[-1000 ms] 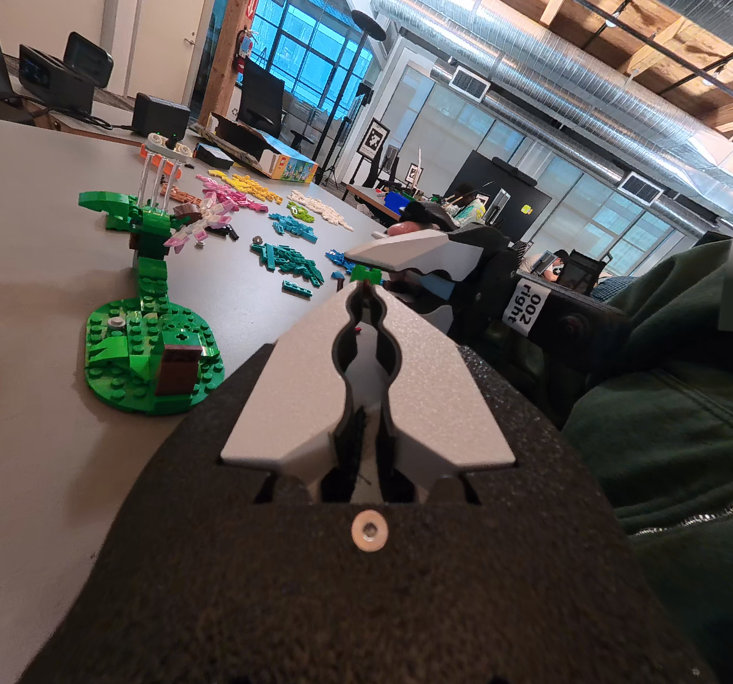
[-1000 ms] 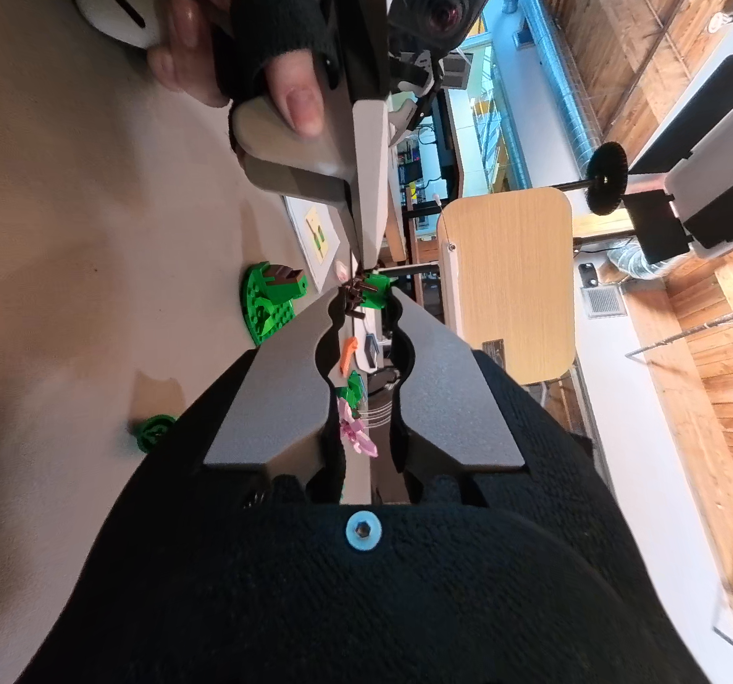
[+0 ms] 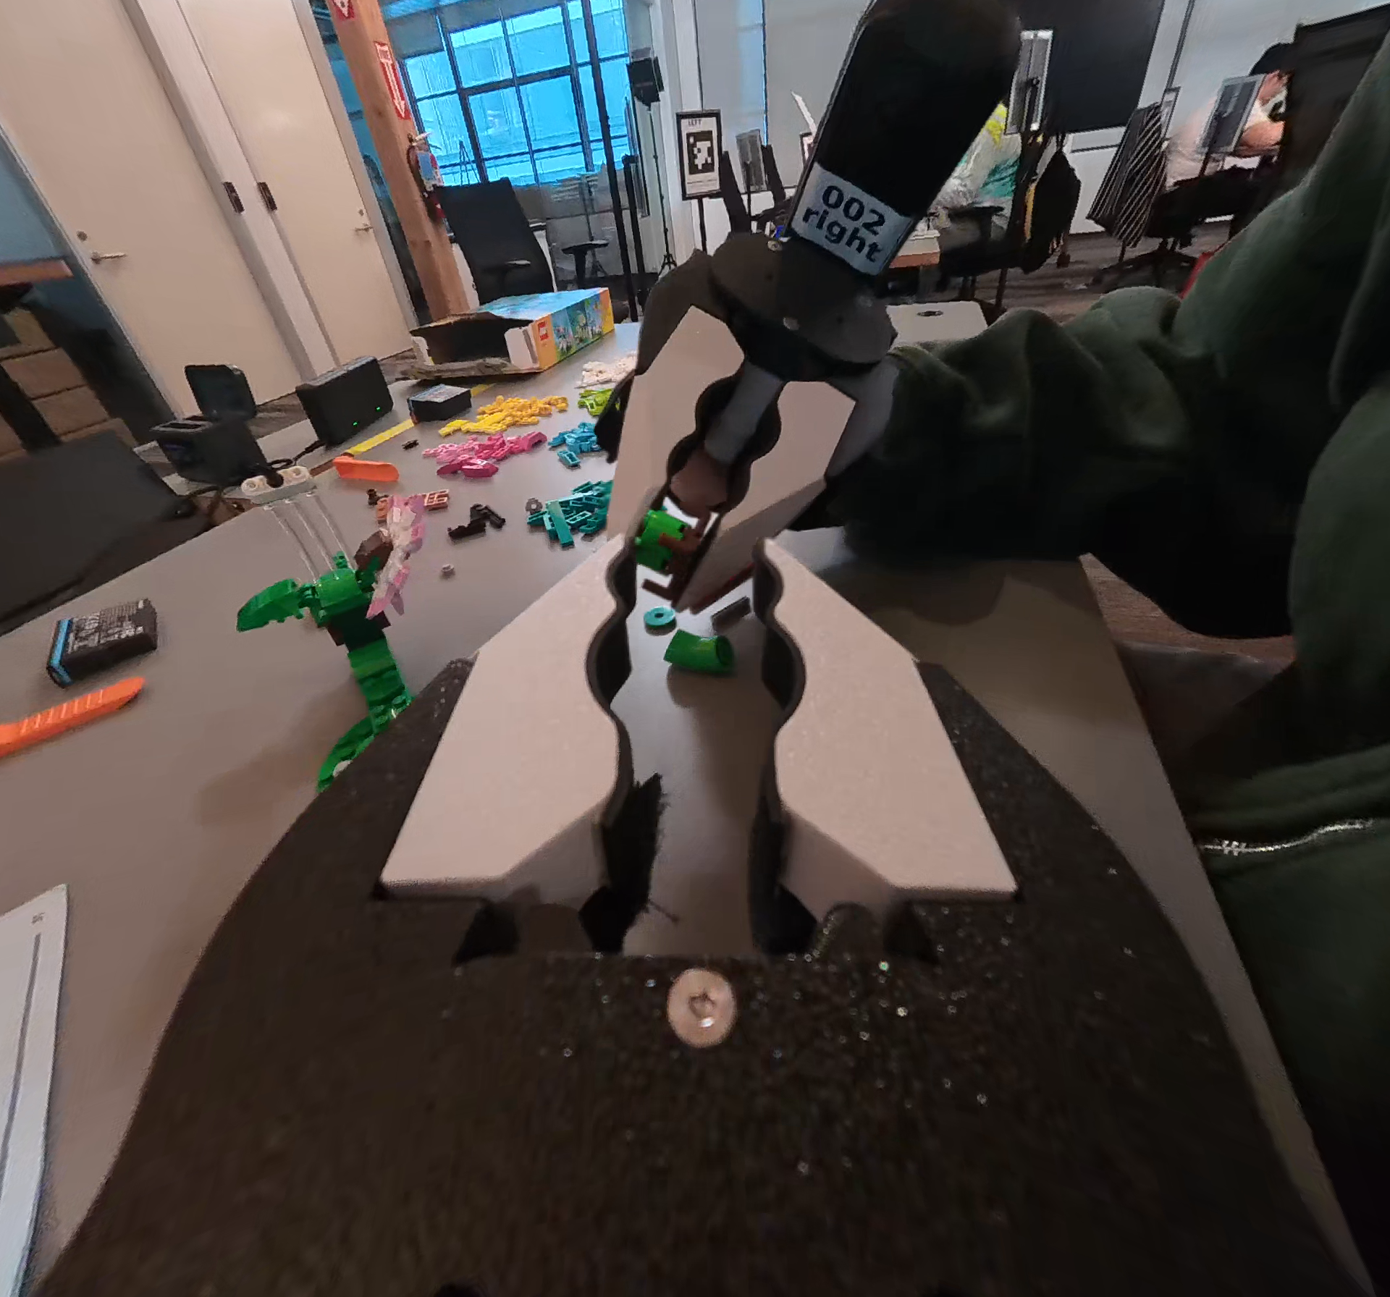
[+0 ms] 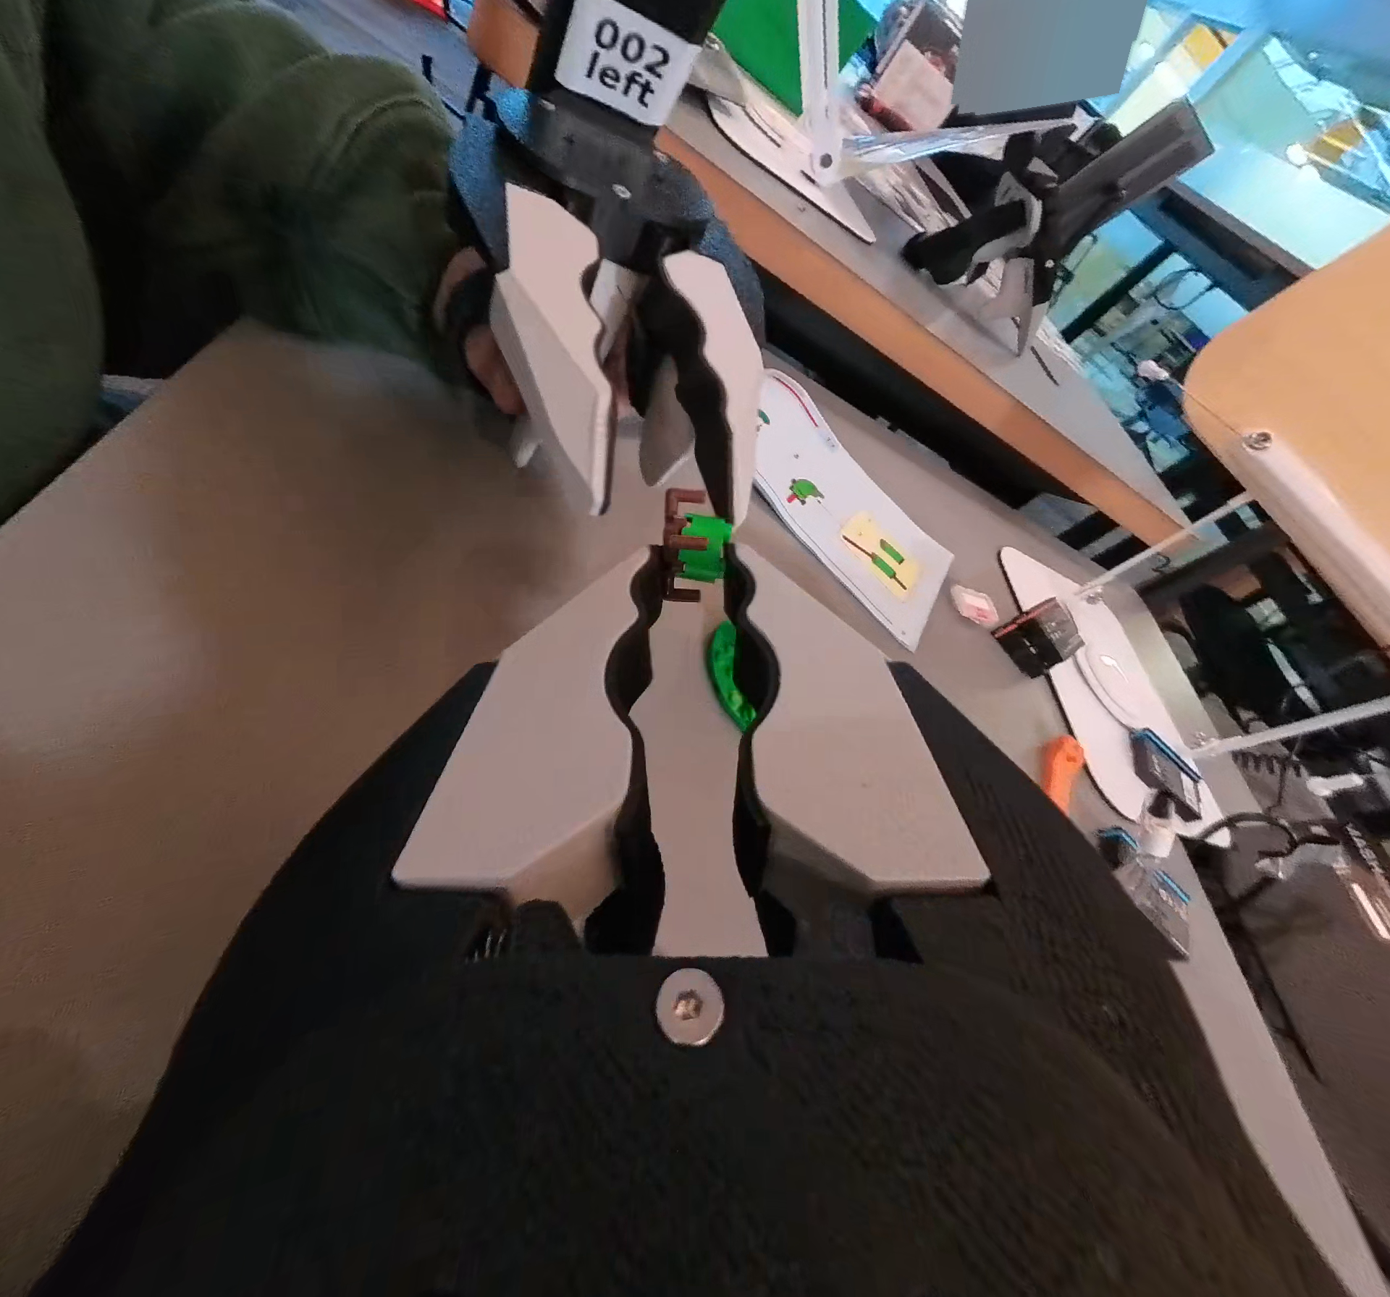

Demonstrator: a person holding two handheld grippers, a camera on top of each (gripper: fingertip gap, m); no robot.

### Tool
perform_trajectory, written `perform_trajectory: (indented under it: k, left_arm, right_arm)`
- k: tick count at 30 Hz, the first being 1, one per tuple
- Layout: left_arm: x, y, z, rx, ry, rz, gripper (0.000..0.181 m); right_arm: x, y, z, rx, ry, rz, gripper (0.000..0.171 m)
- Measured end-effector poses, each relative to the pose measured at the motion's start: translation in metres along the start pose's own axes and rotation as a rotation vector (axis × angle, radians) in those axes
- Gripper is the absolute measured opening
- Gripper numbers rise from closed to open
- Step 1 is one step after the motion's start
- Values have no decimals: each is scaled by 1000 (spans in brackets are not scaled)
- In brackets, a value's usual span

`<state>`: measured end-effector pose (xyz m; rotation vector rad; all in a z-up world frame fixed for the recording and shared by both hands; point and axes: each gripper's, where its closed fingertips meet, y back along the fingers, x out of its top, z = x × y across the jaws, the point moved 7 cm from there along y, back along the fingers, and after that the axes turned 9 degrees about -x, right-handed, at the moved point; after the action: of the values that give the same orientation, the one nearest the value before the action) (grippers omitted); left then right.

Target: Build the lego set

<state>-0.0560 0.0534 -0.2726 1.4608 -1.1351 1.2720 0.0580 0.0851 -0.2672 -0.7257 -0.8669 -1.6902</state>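
Observation:
My right gripper [image 4: 690,563] is shut on a small green and brown Lego piece [image 4: 698,545] and holds it above the table. In the left wrist view the right gripper [image 3: 673,546] comes down from above with the piece [image 3: 660,537] at its tips. My left gripper [image 3: 688,555] is open, and the piece sits between its fingertips, close to the left one. From the right wrist view the left gripper [image 4: 666,505] hangs open just over the piece. The green plant build [image 3: 361,629] with a pink flower stands to the left.
A green curved brick [image 3: 699,652], a teal ring [image 3: 658,618] and a small grey part [image 3: 729,610] lie under the grippers. Sorted brick piles [image 3: 481,449], the set box [image 3: 541,336], an orange separator [image 3: 71,716] and a black battery [image 3: 101,629] lie farther off. The instruction booklet [image 4: 850,516] lies beside the build. Less than 4 cm separates the two grippers' tips. From either gripper's tips it is about 15 cm to the green plant build [image 3: 361,629].
My left gripper's jaws have opened from nearly shut. Both grippers have swung round and now meet tip to tip. The green and brown piece stays in my right gripper.

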Motion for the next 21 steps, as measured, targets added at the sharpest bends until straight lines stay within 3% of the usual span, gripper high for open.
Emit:
perform_trajectory:
  k: [11,21]
  left_arm:
    - [-4,-3,5,28,-115,-61,13]
    - [-6,-4,6,49,-157,-90,12]
  right_arm:
    - [-2,-3,-8,65,16,-35,14]
    - [0,-3,-9,44,77,-108,14]
